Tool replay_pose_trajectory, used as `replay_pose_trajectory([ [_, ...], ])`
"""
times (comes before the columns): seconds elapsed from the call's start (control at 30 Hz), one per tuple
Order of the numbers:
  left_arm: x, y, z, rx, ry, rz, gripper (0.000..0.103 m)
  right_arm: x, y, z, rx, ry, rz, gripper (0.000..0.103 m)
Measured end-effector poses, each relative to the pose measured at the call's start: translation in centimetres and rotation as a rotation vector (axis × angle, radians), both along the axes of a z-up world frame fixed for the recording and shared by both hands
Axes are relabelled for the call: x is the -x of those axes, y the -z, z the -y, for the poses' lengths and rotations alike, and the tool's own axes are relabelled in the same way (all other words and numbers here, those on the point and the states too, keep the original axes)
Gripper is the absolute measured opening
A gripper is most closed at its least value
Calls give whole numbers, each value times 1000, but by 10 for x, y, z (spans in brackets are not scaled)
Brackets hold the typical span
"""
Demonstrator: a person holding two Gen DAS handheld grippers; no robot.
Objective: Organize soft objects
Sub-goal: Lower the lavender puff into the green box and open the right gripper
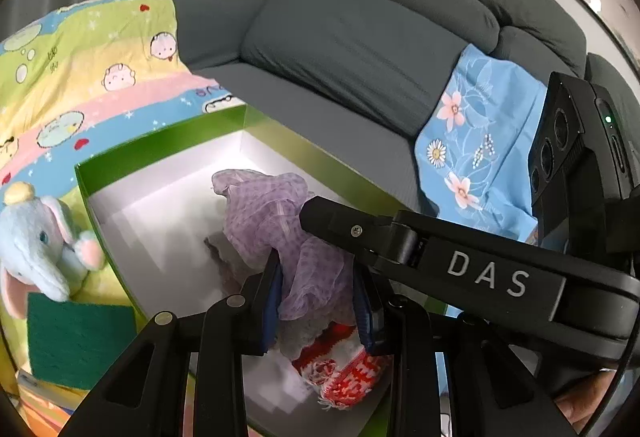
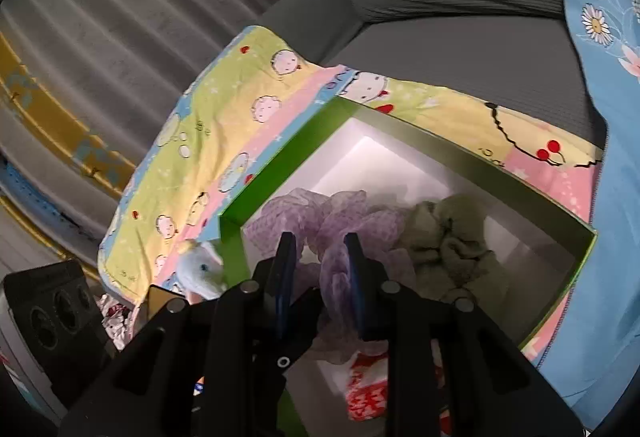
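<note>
The green box sits on the cartoon blanket over the grey sofa, its near wall cut off behind the grippers. The purple scarf trails from the box's middle toward its near edge. The left gripper clamps it; the right gripper pinches another fold. A red-and-white cloth lies half hidden beneath.

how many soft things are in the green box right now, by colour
purple: 1, the purple scarf
grey-green: 1, the grey-green cloth
red and white: 1, the red and white cloth
total: 3, all inside the green box
</note>
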State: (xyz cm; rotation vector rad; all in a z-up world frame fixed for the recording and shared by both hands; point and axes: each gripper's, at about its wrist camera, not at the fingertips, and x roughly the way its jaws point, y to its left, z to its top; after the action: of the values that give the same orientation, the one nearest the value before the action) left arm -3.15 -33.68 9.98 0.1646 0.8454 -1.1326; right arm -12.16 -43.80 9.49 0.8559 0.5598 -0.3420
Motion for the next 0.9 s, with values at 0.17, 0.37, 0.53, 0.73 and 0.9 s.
replay_pose_trajectory([
  [0.17, 5, 1, 2, -22, 7, 16, 32, 2, 4, 4, -9, 18, -22, 25],
  [0.37, 8, -4, -2, -35, 1, 31, 32, 6, 5, 8, -15, 38, -29, 26],
  [0.53, 9, -13, -16, -33, -32, 53, 32, 9, 0, 6, 30, 63, -41, 33],
  [0.73, 5, -27, -40, -6, -83, 53, 51, 15, -8, 5, 38, 81, -12, 66],
  [0.9, 5, -31, -45, 16, -86, 47, 67, 19, -15, 0, 55, 90, 13, 72],
])
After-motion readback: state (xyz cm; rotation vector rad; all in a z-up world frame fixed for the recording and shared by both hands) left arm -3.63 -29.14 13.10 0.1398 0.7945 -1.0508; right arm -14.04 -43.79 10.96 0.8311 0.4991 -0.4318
